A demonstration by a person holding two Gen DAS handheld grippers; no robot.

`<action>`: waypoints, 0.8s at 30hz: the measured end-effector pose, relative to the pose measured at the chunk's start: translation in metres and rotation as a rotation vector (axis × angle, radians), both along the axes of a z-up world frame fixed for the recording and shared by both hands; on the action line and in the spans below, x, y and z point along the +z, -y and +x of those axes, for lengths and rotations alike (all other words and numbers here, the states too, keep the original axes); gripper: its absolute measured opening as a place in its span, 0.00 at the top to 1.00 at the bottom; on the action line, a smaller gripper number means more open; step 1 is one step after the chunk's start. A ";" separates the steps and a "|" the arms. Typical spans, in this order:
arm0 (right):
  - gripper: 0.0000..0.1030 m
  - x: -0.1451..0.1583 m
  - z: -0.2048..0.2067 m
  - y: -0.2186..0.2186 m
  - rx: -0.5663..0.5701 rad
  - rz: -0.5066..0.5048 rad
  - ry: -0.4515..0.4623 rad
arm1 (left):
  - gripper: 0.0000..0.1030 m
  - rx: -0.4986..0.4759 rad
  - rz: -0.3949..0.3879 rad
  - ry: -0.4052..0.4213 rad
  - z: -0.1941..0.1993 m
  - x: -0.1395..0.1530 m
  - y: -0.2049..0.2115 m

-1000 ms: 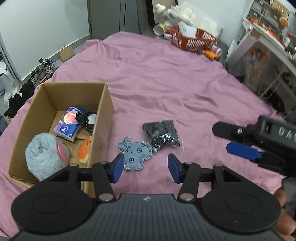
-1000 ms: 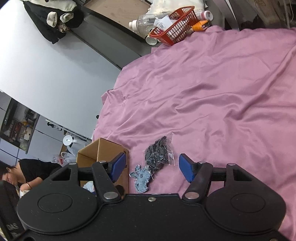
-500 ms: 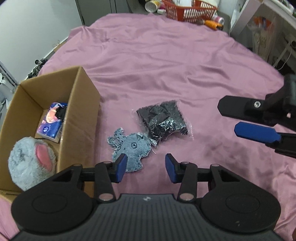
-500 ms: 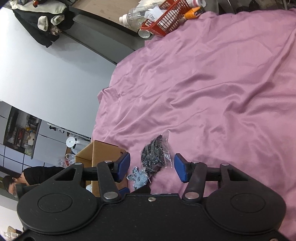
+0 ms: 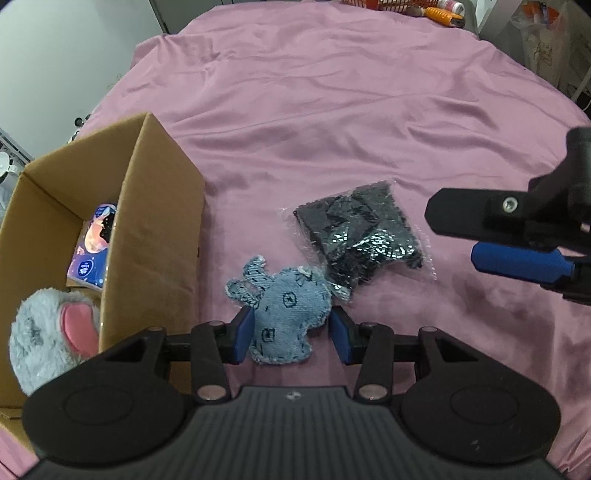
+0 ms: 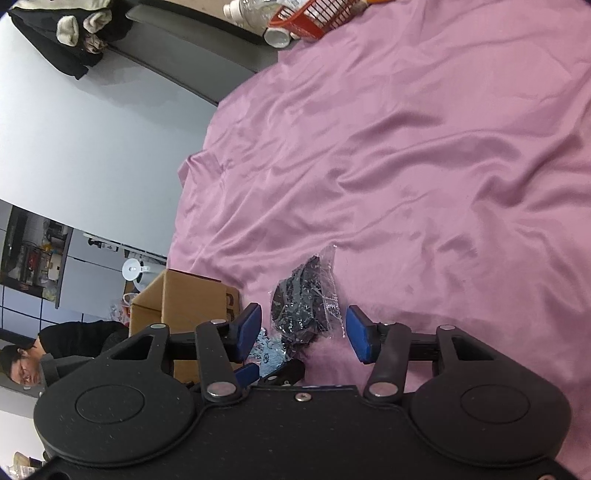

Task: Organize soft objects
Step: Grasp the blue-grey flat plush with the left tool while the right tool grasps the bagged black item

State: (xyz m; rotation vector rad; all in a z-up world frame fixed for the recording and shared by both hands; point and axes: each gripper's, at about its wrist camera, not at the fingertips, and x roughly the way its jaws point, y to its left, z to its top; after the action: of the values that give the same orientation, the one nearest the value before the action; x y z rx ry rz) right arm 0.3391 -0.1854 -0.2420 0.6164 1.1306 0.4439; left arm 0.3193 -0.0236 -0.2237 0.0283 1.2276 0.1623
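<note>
Two soft things lie loose on the bed (image 5: 332, 110): a denim toy (image 5: 284, 314) and a bagged dark bundle (image 5: 360, 236), just right of the cardboard box (image 5: 155, 236). The left hand-held gripper (image 5: 291, 334) stands wide, its blue pads flanking the toy's lower half; closing squarely on the stuffed middle, not the frayed edge, should hold best. The right hand-held gripper (image 6: 301, 332) gapes toward the bundle. Pink wrinkled sheet; a red basket (image 6: 314, 18) sits beyond.

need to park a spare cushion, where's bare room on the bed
Free: the wide pink sheet beyond the black packet, up to the red basket. Crowded: the strip by the cardboard box, where the denim toy sits between the left tongs and the right tongs frame the packet.
</note>
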 end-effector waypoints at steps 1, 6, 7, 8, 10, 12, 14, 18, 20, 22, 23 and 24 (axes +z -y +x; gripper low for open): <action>0.51 -0.002 0.001 -0.001 -0.001 -0.002 -0.004 | 0.57 0.000 -0.004 -0.003 0.001 -0.001 -0.001; 0.52 -0.009 0.007 -0.005 -0.010 0.005 -0.026 | 0.67 0.005 -0.026 -0.003 0.004 -0.003 -0.006; 0.52 -0.011 0.008 -0.007 -0.010 0.006 -0.030 | 0.68 0.006 -0.027 0.000 0.003 -0.002 -0.006; 0.52 -0.012 0.008 -0.009 -0.010 0.008 -0.033 | 0.71 0.000 -0.024 0.005 0.003 -0.001 -0.006; 0.52 -0.015 0.009 -0.011 -0.011 0.010 -0.037 | 0.73 -0.002 -0.041 0.013 0.001 0.002 -0.006; 0.52 -0.017 0.010 -0.013 -0.015 0.006 -0.034 | 0.77 -0.001 -0.063 0.024 -0.001 0.006 -0.008; 0.52 -0.020 0.010 -0.013 -0.026 -0.003 -0.035 | 0.78 -0.002 -0.075 0.039 -0.003 0.011 -0.008; 0.76 -0.028 0.006 -0.013 -0.027 -0.021 -0.031 | 0.78 0.000 -0.108 0.070 -0.007 0.023 -0.009; 0.81 -0.025 0.002 -0.012 -0.021 -0.014 -0.012 | 0.78 0.000 -0.117 0.085 -0.011 0.029 -0.010; 0.85 -0.015 -0.002 -0.012 -0.019 -0.034 0.029 | 0.78 0.007 -0.127 0.103 -0.014 0.036 -0.012; 0.86 -0.010 -0.004 -0.012 -0.020 -0.039 0.050 | 0.78 0.010 -0.131 0.112 -0.016 0.039 -0.013; 0.87 -0.006 -0.006 -0.011 -0.021 -0.039 0.064 | 0.78 0.013 -0.136 0.123 -0.018 0.042 -0.014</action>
State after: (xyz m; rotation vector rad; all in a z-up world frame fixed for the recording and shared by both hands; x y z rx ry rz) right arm 0.3333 -0.1742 -0.2476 0.5760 1.0691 0.4197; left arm 0.3017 -0.0095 -0.1816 -0.1063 1.1142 0.0907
